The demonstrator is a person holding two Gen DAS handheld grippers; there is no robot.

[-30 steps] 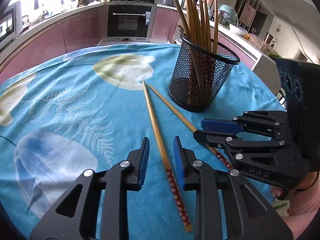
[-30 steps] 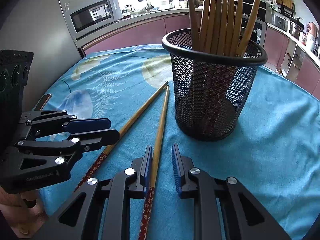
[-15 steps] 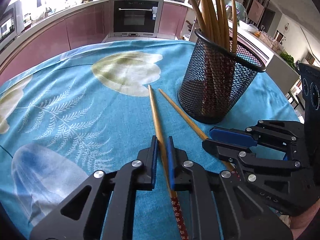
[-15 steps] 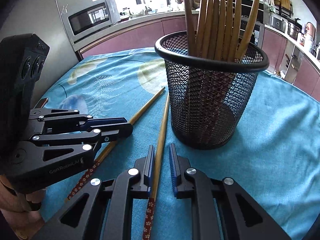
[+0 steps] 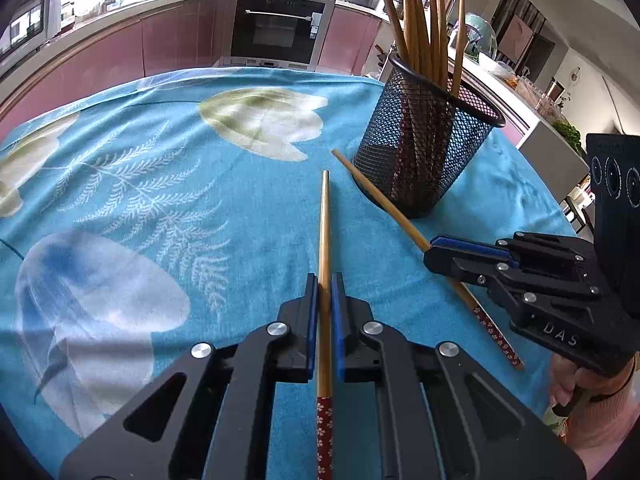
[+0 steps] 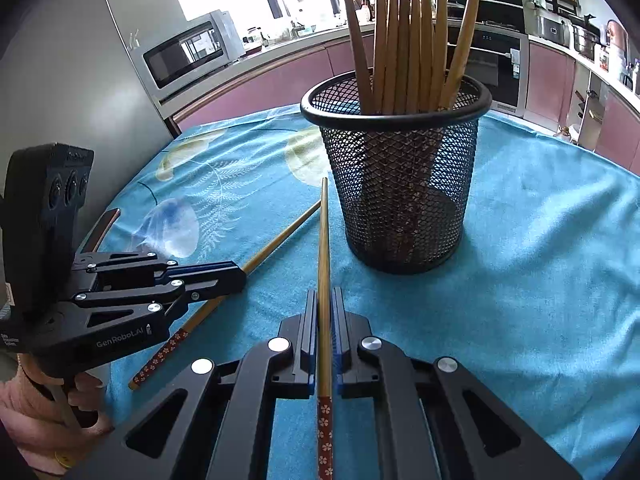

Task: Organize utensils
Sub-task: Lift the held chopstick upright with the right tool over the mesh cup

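Note:
Two wooden chopsticks with red flowered ends are held just above the blue cloth. My left gripper (image 5: 325,280) is shut on one chopstick (image 5: 325,220), which points away along its fingers. My right gripper (image 6: 325,296) is shut on the other chopstick (image 6: 323,232), which points toward the black mesh holder (image 6: 400,184). The holder stands upright with several chopsticks in it, tips up. In the left wrist view the right gripper (image 5: 436,250) holds its chopstick (image 5: 384,200) beside the holder (image 5: 424,148). In the right wrist view the left gripper (image 6: 236,276) holds its chopstick (image 6: 280,240).
The table is covered by a blue cloth (image 5: 140,184) with white leaf and flower prints. Pink kitchen cabinets and an oven (image 5: 276,36) stand beyond the far edge. A microwave (image 6: 188,52) sits on the counter at the left.
Both grippers have closed from open onto their chopsticks. Both chopsticks have lifted slightly off the cloth and the views have moved a little back from the holder.

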